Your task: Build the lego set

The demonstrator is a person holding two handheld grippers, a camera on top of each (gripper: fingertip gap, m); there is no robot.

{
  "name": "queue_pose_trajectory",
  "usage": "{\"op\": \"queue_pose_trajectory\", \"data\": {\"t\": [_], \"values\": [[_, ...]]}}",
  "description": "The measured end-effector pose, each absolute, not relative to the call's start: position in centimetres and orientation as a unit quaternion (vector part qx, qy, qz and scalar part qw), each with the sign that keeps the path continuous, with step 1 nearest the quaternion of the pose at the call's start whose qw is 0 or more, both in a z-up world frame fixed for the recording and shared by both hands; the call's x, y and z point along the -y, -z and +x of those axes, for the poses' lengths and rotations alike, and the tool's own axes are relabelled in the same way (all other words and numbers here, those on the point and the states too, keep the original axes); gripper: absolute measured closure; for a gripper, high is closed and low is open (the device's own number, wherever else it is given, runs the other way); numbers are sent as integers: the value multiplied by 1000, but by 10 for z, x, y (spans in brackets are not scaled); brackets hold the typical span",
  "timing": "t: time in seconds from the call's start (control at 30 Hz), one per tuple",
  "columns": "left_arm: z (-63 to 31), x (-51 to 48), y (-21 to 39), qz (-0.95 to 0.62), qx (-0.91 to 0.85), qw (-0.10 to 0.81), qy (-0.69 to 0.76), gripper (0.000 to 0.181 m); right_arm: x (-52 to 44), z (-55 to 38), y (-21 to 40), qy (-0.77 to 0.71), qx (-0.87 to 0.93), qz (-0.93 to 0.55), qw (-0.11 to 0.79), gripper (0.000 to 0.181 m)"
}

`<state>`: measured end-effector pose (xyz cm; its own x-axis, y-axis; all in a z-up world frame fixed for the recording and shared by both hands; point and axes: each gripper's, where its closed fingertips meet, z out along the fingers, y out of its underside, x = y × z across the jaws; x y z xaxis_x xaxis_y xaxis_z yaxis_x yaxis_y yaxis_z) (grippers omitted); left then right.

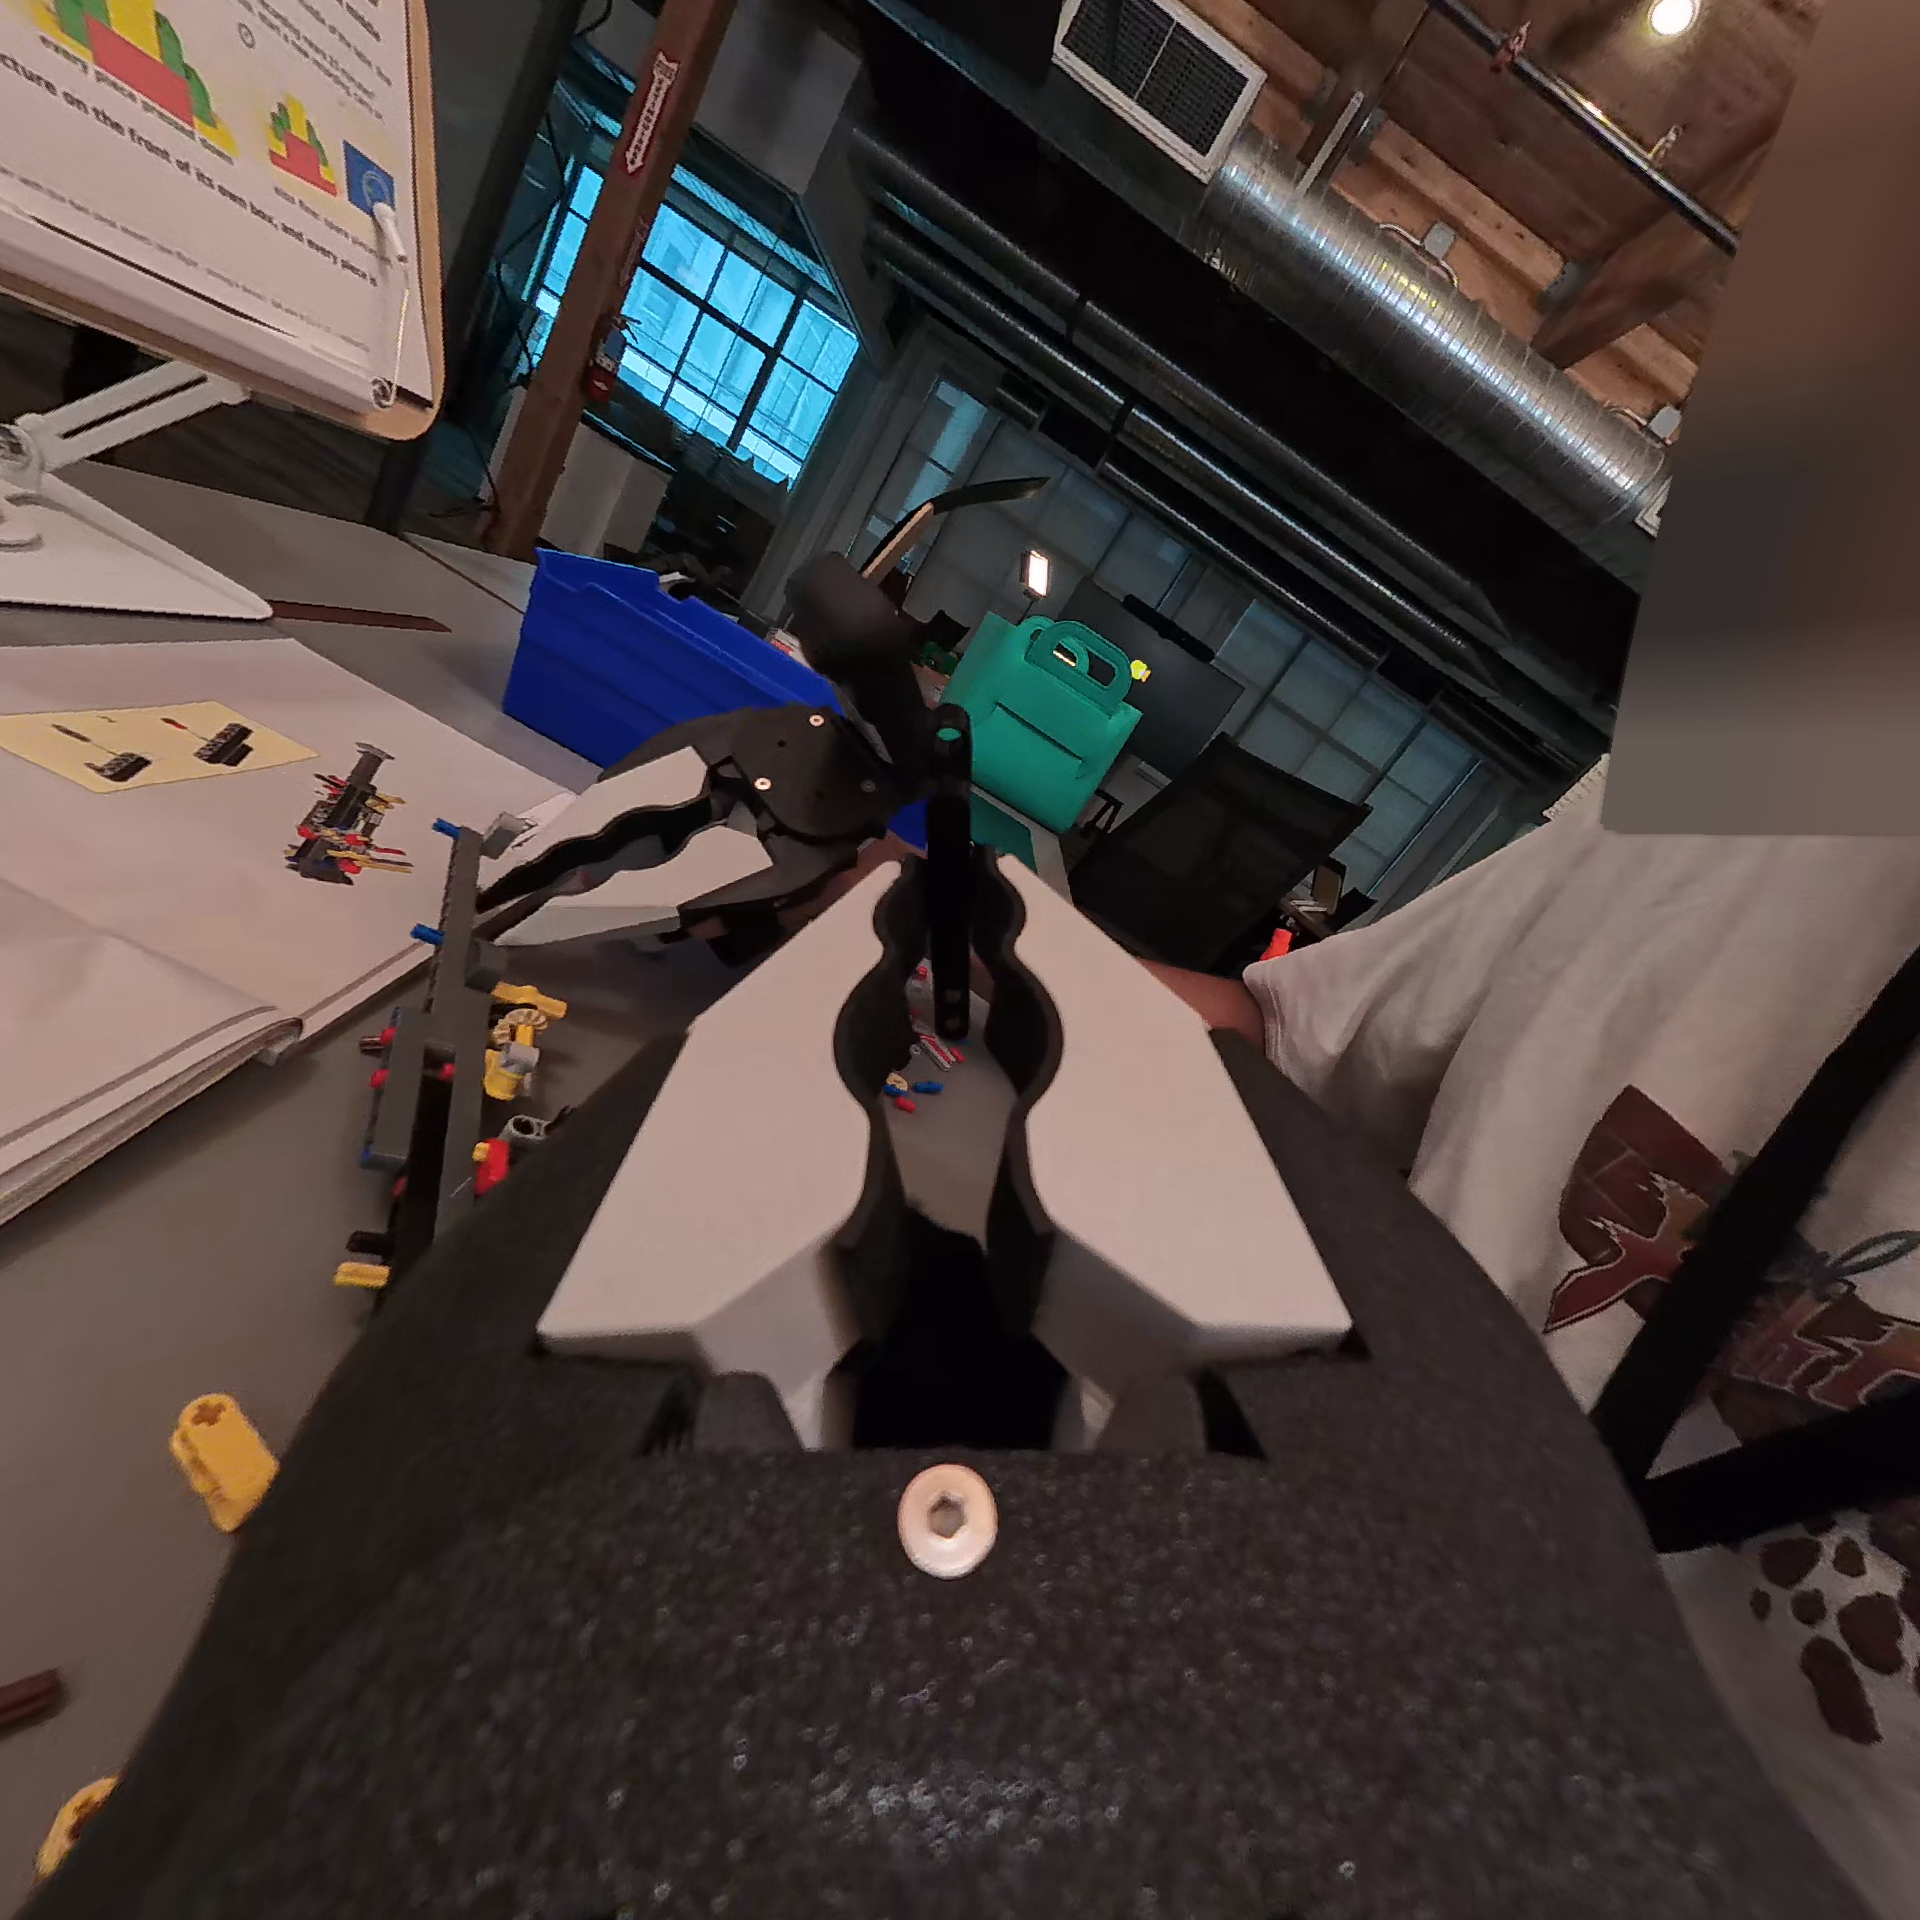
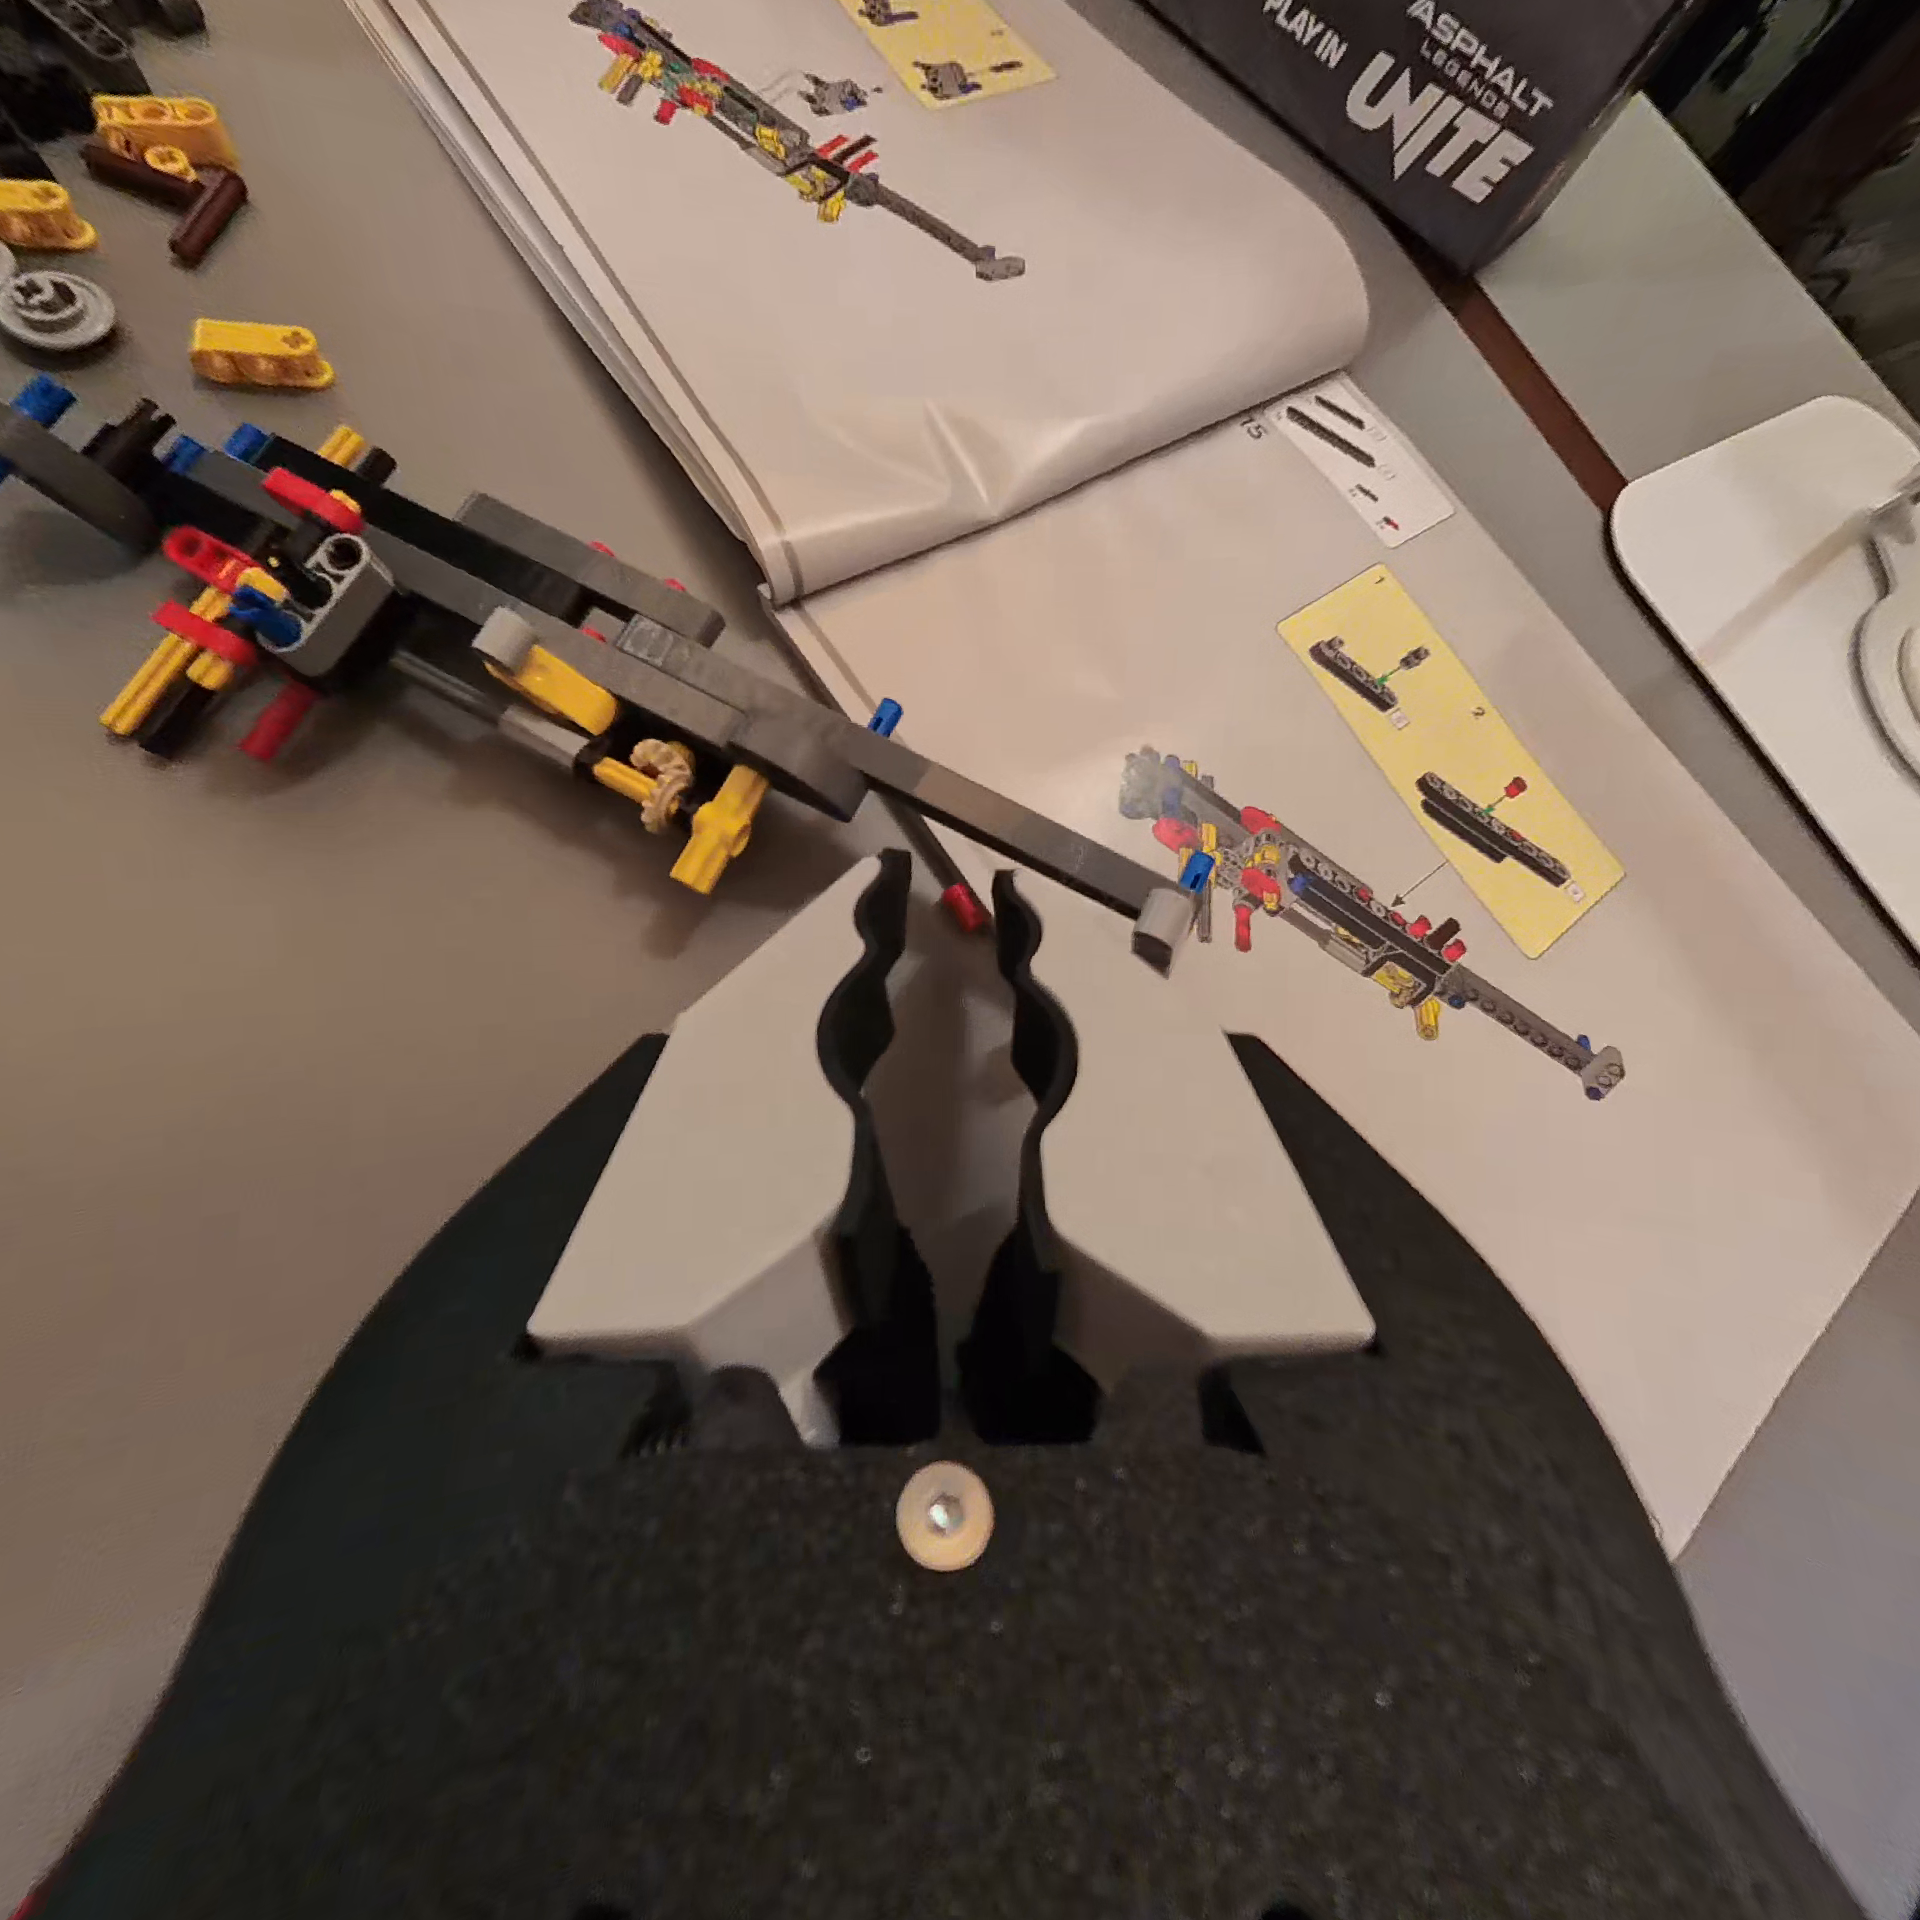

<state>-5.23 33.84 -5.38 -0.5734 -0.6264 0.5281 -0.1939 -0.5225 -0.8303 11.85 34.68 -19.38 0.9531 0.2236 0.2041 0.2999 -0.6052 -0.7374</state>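
My left gripper (image 1: 951, 873) is shut on a black lego beam (image 1: 950, 935) and holds it upright above the table; a teal pin sits in the beam's top end. The half-built model (image 2: 623, 665), long dark grey beams with yellow, red and blue pins, lies on the grey table and partly on the booklet. It also shows in the left wrist view (image 1: 447, 1039). My right gripper (image 2: 948, 875) is narrowly open at the model's long end. A thin dark rod with a red tip (image 2: 964, 906) lies between its fingertips. The right gripper also shows in the left wrist view (image 1: 494, 914).
An open instruction booklet (image 2: 935, 312) lies behind the model. Loose yellow parts (image 2: 260, 353) and a grey wheel part (image 2: 57, 307) lie at the left. A black box (image 2: 1455, 104) and a white stand base (image 2: 1766, 571) are at the right. A blue bin (image 1: 623, 655) stands farther back. The tips of one gripper are about 20 centimetres away from the tips of the other.
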Motion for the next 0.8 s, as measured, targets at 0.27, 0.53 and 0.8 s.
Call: {"op": "queue_pose_trajectory", "data": {"t": [0.27, 0.53, 0.8], "values": [[-54, -330, 54, -429, -487, 155, 745, 175, -346, 120, 205, 29, 142, -902, 406, 159], [-53, -331, 55, -430, -484, 153, 746, 175, -336, 105, 208, -22, 155, -910, 383, 168], [-53, -335, 54, -434, -470, 139, 756, 175, -340, 102, 212, -37, 147, -915, 374, 164]]}}
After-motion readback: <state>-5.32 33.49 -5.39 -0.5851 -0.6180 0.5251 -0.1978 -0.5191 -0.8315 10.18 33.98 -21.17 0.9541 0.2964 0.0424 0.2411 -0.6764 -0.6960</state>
